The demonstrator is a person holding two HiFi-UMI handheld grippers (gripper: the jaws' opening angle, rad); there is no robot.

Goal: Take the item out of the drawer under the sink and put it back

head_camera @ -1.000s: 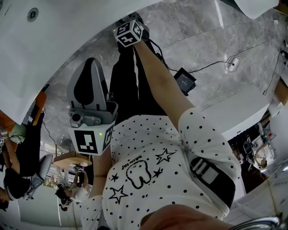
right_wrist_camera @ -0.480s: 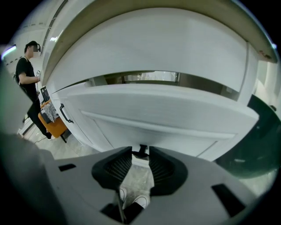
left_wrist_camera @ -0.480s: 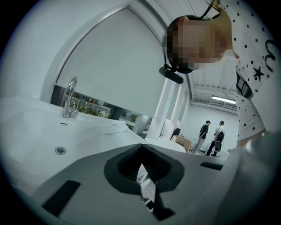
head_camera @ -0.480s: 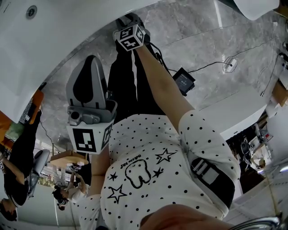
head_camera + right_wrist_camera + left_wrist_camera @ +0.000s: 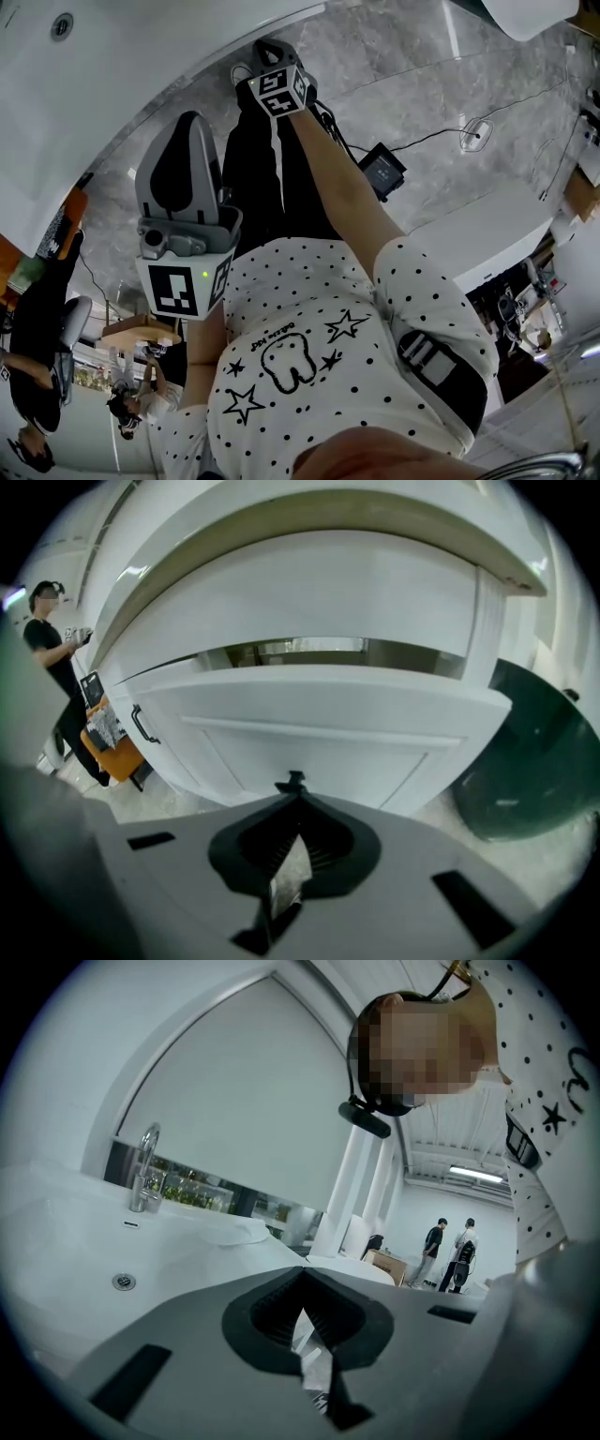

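R gripper [image 5: 294, 797]: jaws have just been closing and are now together, nothing seen betw. them. Tips sit right at small dark knob [image 5: 294, 781] on white drawer front [image 5: 375, 733] under the sink; can't tell if knob is pinched. Item itself not in sight. L gripper [image 5: 302, 1274] is also closed and empty, facing across white basin [image 5: 75, 1241] w/ chrome tap [image 5: 145, 1166] beyond. Head view: spotted shirt [image 5: 309, 375] nearest, R arm reaching down twd grey marble floor [image 5: 403, 56]. Far back, two people [image 5: 450, 1252] stand in a bright hall.
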